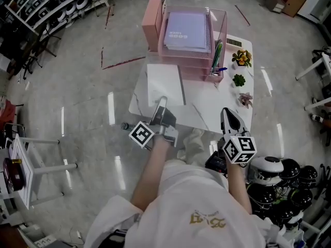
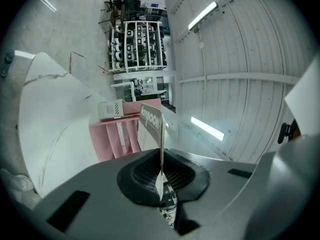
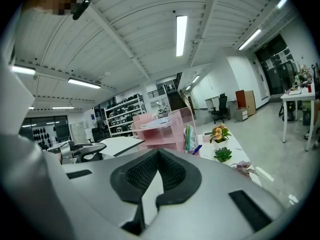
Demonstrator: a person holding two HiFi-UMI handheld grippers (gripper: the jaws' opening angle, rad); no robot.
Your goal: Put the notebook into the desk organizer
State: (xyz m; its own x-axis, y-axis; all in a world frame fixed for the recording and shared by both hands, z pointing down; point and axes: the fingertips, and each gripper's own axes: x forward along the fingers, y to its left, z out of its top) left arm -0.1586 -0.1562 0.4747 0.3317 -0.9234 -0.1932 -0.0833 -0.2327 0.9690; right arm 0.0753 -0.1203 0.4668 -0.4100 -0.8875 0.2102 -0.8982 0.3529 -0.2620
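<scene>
A white notebook point(image 1: 164, 84) with a dark spine lies flat over the white table point(image 1: 207, 105), in front of the pink desk organizer point(image 1: 151, 19). My left gripper point(image 1: 161, 103) is shut on the notebook's near edge. In the left gripper view the notebook point(image 2: 151, 121) shows edge-on as a thin sheet clamped between the pads of the left gripper point(image 2: 161, 156), with the organizer point(image 2: 112, 136) beyond it. I cannot tell whether the notebook rests on the table. My right gripper point(image 1: 231, 119) hovers at the table's near right edge. Its jaws point(image 3: 158, 154) are shut on nothing.
A purple notebook point(image 1: 187, 31) lies in the organizer's top tray. Pens point(image 1: 216, 56) stand in a holder at its right side. Three small potted plants point(image 1: 241, 57) line the table's right edge. Helmets point(image 1: 269, 169) sit on the floor at the near right.
</scene>
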